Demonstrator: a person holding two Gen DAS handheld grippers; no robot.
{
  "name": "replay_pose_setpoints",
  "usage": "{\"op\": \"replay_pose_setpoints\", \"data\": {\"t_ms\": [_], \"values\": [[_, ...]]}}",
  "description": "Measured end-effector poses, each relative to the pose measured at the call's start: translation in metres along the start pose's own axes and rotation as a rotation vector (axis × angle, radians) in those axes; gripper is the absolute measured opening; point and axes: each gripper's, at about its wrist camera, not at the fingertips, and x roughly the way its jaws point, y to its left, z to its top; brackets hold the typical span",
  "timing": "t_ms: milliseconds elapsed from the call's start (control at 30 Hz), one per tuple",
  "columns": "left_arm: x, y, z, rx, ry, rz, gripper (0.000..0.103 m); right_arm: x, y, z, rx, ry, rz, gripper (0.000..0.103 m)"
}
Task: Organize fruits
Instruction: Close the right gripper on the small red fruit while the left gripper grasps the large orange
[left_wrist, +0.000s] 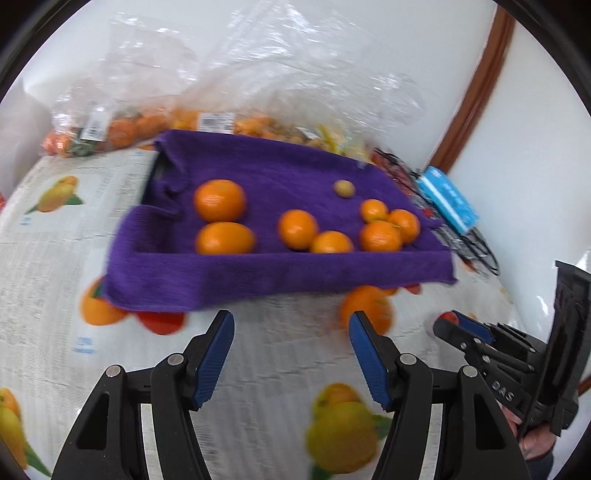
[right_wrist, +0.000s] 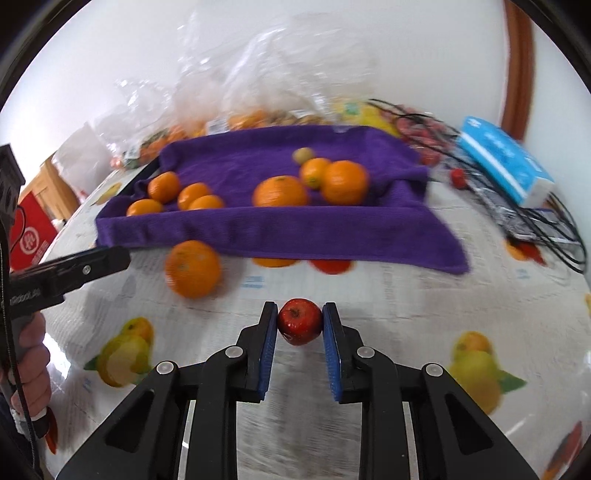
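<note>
A tray draped in a purple cloth (left_wrist: 280, 266) (right_wrist: 280, 229) holds several oranges (left_wrist: 219, 199) (right_wrist: 345, 182) and one small yellow-green fruit (left_wrist: 344, 188) (right_wrist: 303, 154). A loose orange (left_wrist: 365, 308) (right_wrist: 192, 267) lies on the table just in front of the tray. My left gripper (left_wrist: 291, 332) is open and empty, low over the table, just left of that orange. My right gripper (right_wrist: 300, 322) is shut on a small red fruit (right_wrist: 300, 321), held near the table in front of the tray. The right gripper also shows at the right of the left wrist view (left_wrist: 458, 328).
Clear plastic bags of oranges and other fruit (left_wrist: 155, 122) (right_wrist: 251, 118) lie behind the tray. A blue-and-white box (left_wrist: 450, 199) (right_wrist: 506, 158) and black wire racks (left_wrist: 465, 236) (right_wrist: 535, 221) sit at the right. The tablecloth (right_wrist: 369, 295) has printed fruit pictures.
</note>
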Motion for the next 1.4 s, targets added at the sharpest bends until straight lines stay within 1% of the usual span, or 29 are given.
{"op": "replay_pose_setpoints", "data": {"t_ms": [33,100,167,333,433,467,533,600,633,700,733,833,867,933,1000,1100,1167,1333,1400], "values": [[0.001,-0.004,0.0,-0.001,0.003,-0.013,0.063,-0.002,-0.006,-0.001,0.008,-0.005,-0.009,0.025],[0.007,-0.015,0.0,0.005,0.018,-0.038,0.067,-0.008,-0.018,-0.002,0.025,-0.013,-0.024,0.025],[0.015,-0.027,-0.001,0.019,0.033,-0.041,0.067,-0.012,-0.029,-0.003,0.038,-0.021,-0.041,0.025],[0.032,-0.054,-0.004,0.078,0.047,0.009,0.067,-0.019,-0.048,-0.009,0.062,-0.039,-0.063,0.025],[0.042,-0.065,-0.004,0.106,0.05,0.087,0.067,-0.016,-0.055,-0.01,0.082,-0.04,-0.065,0.025],[0.045,-0.067,-0.004,0.112,0.055,0.104,0.065,-0.014,-0.057,-0.01,0.089,-0.039,-0.062,0.025],[0.049,-0.069,-0.006,0.119,0.053,0.127,0.054,-0.012,-0.058,-0.01,0.099,-0.038,-0.053,0.025],[0.049,-0.07,-0.005,0.128,0.056,0.137,0.041,-0.009,-0.056,-0.01,0.095,-0.036,-0.046,0.025],[0.047,-0.069,-0.005,0.132,0.05,0.147,0.041,-0.008,-0.054,-0.01,0.088,-0.037,-0.051,0.025],[0.038,-0.065,-0.006,0.137,0.024,0.199,0.041,-0.008,-0.05,-0.009,0.071,-0.042,-0.063,0.025],[0.034,-0.061,-0.006,0.139,0.018,0.213,0.041,-0.008,-0.049,-0.009,0.07,-0.044,-0.058,0.025],[0.022,-0.044,-0.01,0.13,0.051,0.25,0.041,-0.007,-0.041,-0.007,0.068,-0.044,-0.041,0.025],[0.017,-0.035,-0.013,0.115,0.049,0.261,0.041,-0.006,-0.038,-0.007,0.062,-0.044,-0.038,0.025],[0.012,-0.025,-0.017,0.091,0.05,0.267,0.041,-0.004,-0.03,-0.007,0.052,-0.046,-0.034,0.025],[0.009,-0.017,-0.019,0.073,0.037,0.254,0.041,-0.001,-0.025,-0.005,0.051,-0.04,-0.02,0.025],[0.008,-0.015,-0.019,0.062,0.024,0.256,0.041,0.002,-0.017,-0.002,0.049,-0.044,-0.016,0.025],[0.01,-0.017,-0.02,0.069,0.029,0.26,0.041,0.004,-0.015,-0.001,0.044,-0.034,-0.012,0.025],[0.012,-0.012,-0.019,0.037,0.025,0.216,0.041,0.01,-0.017,-0.002,0.057,-0.004,-0.002,0.025],[0.012,-0.011,-0.019,0.032,0.024,0.211,0.041,0.013,-0.019,-0.002,0.067,0.012,0.0,0.025]]}}
